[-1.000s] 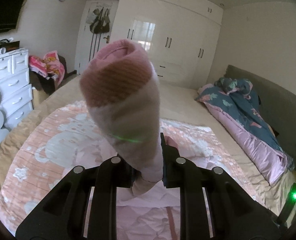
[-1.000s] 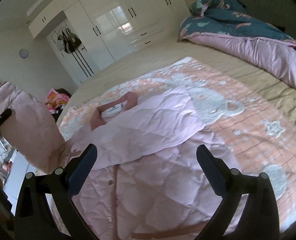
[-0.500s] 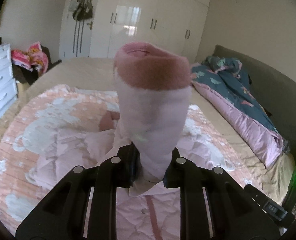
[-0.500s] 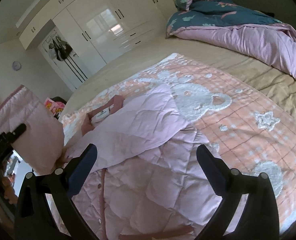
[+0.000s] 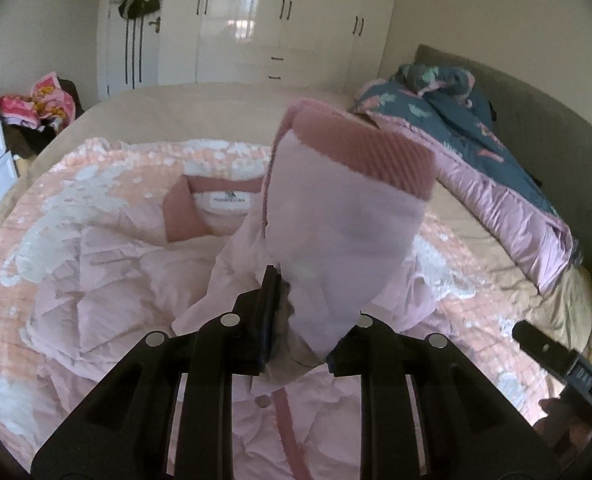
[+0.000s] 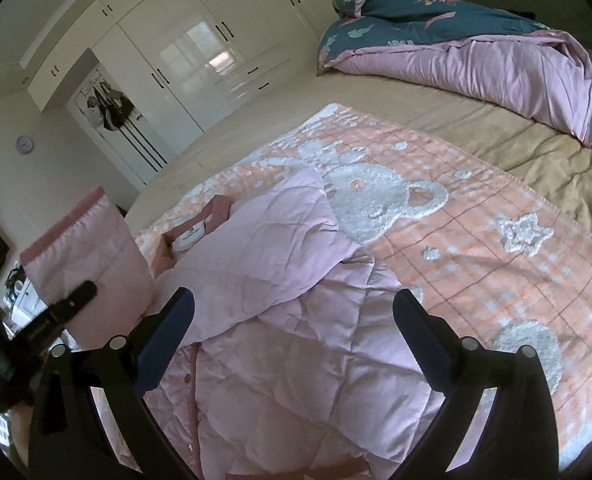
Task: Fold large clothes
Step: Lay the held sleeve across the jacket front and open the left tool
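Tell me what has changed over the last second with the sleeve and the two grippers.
The left gripper has carried the pink sleeve down and in over the jacket, whose collar label now shows in its view. Its grip has not changed: shut on the sleeve below the ribbed cuff. The right gripper stays open and empty above the jacket's quilted body, only drifting slightly. The jacket still lies on the bear blanket.
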`<state>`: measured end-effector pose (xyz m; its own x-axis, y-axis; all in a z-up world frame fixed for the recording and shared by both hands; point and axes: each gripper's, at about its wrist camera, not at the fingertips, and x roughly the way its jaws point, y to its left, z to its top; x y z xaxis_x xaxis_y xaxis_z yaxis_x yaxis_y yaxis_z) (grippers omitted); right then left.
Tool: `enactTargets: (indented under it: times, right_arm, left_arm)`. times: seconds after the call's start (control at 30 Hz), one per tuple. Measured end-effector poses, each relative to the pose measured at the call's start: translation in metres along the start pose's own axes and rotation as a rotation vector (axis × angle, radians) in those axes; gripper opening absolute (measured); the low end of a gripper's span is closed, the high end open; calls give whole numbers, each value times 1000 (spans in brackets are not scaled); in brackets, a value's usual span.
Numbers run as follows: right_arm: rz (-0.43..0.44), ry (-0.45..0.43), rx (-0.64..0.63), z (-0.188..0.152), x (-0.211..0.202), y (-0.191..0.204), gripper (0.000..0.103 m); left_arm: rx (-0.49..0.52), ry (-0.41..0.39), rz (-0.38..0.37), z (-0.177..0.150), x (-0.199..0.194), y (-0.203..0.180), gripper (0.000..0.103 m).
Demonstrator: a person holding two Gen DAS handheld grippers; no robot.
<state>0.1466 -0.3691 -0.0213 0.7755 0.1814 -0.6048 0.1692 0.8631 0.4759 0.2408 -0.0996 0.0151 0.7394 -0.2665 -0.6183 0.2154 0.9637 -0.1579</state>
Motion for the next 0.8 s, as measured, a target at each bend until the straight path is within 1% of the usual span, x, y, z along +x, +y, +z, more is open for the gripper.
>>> enactTargets:
  times: [0.2,0.3,0.4,0.43,0.5,0.53,0.57,0.6,0.67,0.73,0.8]
  right_arm:
    - [1,15,31,0,5,-10,99]
    - [-3,18,36,-1,6,-13,99]
    - [-4,16,43,0,5,-16,99]
    - [-3,16,48,1,4,-17,99]
    - [2,15,58,1,3,-18,99]
    - [3,15,63,2,3,-19,99]
    - [4,15,68,2,2,-20,99]
    - [7,16,74,3,1,-21,99]
    - [23,21,95,4,0,-23,99]
    - [34,20,103,5,-3,-22,99]
    - [36,17,98,5,-5,-19,99]
  left_arm:
    - [42,58,7,-16,19,-15,15]
    - [58,87,5,-23,28,-20,19]
    - [92,147,6,-32,42,-28,23]
    - [101,173,6,-36,47,-30,27]
    - [123,223,1,-43,55,-35,38]
    - [138,245,0,-47,58,-38,51]
    - [154,263,0,-49,60,-41,58]
    - [191,296,4,-55,65,-46,61]
    - [230,322,14,-61,67,-49,67]
    - [231,342,10,-66,67,-48,71]
    - [213,359,-1,-69,63,-44,80]
